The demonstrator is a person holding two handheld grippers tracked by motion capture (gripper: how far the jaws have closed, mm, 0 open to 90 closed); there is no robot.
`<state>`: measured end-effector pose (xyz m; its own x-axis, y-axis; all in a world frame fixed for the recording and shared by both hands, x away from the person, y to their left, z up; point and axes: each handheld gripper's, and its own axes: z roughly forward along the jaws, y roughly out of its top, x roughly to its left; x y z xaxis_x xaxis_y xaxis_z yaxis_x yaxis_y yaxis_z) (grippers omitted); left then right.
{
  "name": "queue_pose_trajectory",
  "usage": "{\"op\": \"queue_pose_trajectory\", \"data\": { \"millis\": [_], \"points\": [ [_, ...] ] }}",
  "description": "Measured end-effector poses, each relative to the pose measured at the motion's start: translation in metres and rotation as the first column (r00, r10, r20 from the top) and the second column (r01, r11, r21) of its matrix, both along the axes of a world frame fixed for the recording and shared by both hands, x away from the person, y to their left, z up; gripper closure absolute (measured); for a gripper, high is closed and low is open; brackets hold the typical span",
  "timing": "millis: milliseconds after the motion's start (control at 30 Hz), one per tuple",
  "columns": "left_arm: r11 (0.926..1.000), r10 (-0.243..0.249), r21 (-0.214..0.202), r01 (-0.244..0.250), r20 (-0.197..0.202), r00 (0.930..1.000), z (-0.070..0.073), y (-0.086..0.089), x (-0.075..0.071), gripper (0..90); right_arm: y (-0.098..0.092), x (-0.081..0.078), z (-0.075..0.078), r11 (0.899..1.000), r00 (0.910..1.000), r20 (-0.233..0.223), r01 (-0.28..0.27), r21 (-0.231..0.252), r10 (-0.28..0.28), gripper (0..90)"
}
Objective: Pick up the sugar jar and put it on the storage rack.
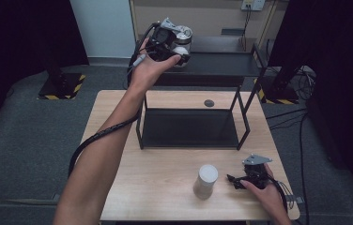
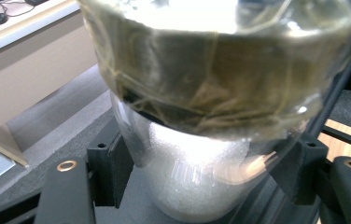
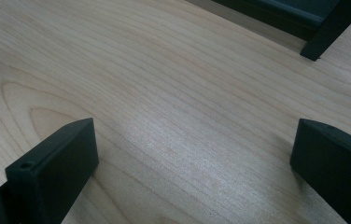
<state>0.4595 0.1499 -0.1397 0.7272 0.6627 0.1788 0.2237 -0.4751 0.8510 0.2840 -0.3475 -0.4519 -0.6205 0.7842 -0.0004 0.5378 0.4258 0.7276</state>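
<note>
My left gripper (image 1: 177, 49) is raised over the top shelf of a black rack (image 1: 221, 64), at the far side of the table. In the left gripper view its jaws press on both sides of a clear jar (image 2: 201, 93). The jar has a band of yellowish tape around it and white grains inside. My left gripper (image 2: 201, 182) is shut on it. My right gripper (image 1: 233, 179) rests on the wooden table (image 1: 165, 168) at the front right. Its jaws stand wide apart over bare wood, so my right gripper (image 3: 192, 154) is open with nothing between them.
A white cylinder (image 1: 206, 181) stands upright on the table just left of my right gripper. The rack's lower shelf (image 1: 188, 127) lies in the middle of the table. A small dark disc (image 1: 209, 103) sits behind it. A rack leg (image 3: 325, 30) shows ahead of the right jaws.
</note>
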Motion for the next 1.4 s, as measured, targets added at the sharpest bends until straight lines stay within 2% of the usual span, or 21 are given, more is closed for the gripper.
{"op": "queue_pose_trajectory", "data": {
  "millis": [367, 533, 700, 833, 967, 1333, 1400],
  "points": [
    [0.9999, 0.013, -0.003, -0.013, -0.041, 0.9991, -0.009, -0.002, 0.011, 30.3, 0.000, 0.000, 0.000, 1.000, 1.0000, 0.000, 0.000, 0.000, 0.000, 1.2],
    [0.9997, 0.013, -0.020, -0.014, -0.054, 0.9985, -0.010, 0.001, 0.013, 30.3, 0.000, 0.000, 0.000, 1.000, 1.0000, 0.000, 0.000, 0.000, 0.000, 1.2],
    [0.9989, 0.013, -0.043, -0.017, -0.089, 0.9960, -0.009, 0.004, 0.018, 30.3, 0.000, 0.000, 0.000, 1.000, 1.0000, 0.000, 0.000, 0.000, 0.000, 1.2],
    [0.9982, 0.015, -0.057, -0.020, -0.095, 0.9954, -0.010, 0.006, 0.019, 30.3, 0.000, 0.000, 0.000, 1.000, 1.0000, 0.000, 0.000, 0.000, 0.000, 1.2],
    [0.9965, 0.015, -0.080, -0.024, -0.117, 0.9930, -0.012, 0.010, 0.023, 30.2, 0.000, 0.000, 0.000, 1.000, 1.0000, 0.000, 0.000, 0.000, 0.000, 1.2],
    [0.9954, 0.022, -0.090, -0.032, -0.116, 0.9930, -0.014, 0.010, 0.022, 29.9, 0.000, 0.000, 0.000, 1.000, 1.0000, 0.000, 0.000, 0.000, 0.000, 1.2],
    [0.9949, 0.037, -0.089, -0.047, -0.113, 0.9929, -0.015, 0.009, 0.021, 24.6, 0.000, 0.000, 0.000, 1.000, 1.0000, -0.001, 0.000, 0.000, 0.000, 1.2]
  ]
}}
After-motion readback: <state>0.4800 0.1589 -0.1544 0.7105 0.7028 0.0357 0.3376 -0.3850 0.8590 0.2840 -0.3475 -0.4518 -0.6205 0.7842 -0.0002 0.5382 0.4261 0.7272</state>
